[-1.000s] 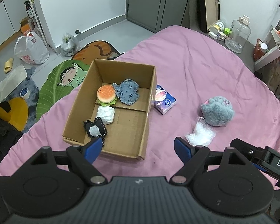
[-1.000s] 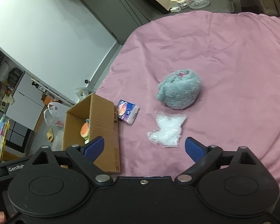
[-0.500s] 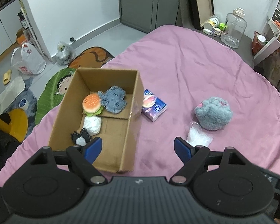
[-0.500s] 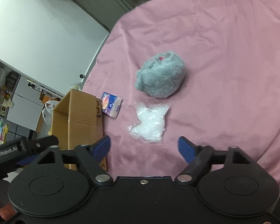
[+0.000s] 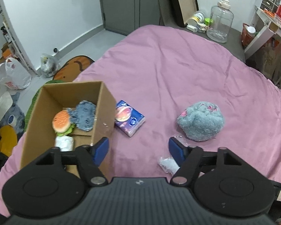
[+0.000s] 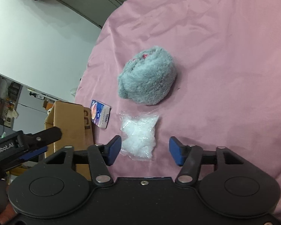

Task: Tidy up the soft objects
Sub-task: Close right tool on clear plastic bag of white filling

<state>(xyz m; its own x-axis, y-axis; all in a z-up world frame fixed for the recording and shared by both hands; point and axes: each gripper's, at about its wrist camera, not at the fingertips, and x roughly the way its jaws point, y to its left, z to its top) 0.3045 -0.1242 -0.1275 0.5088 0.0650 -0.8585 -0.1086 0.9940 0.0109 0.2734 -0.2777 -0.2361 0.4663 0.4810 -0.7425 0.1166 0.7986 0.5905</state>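
A cardboard box (image 5: 103, 110) sits on the pink bed at the left and holds a burger plush (image 5: 61, 121), a blue plush (image 5: 85, 115) and a white soft item (image 5: 64, 143). A blue tissue pack (image 5: 129, 121) lies beside the box. A grey fluffy plush (image 5: 201, 123) and a clear bag of white stuffing (image 6: 139, 136) lie to the right. My left gripper (image 5: 138, 151) is open and empty above the bed between box and stuffing bag. My right gripper (image 6: 144, 150) is open and empty, with the stuffing bag partly between its fingers; the grey plush (image 6: 147, 80) is beyond.
The pink bed cover (image 5: 178, 65) spreads far and right. A clear plastic jug (image 5: 220, 27) and small items stand past the bed's far edge. The floor at left holds plastic bags (image 5: 12, 75) and mats. The box (image 6: 69, 125) and tissue pack (image 6: 100, 115) are left of the right gripper.
My left gripper has moved right, away from over the box. My right gripper has moved closer to the stuffing bag, which now lies partly between its fingers.
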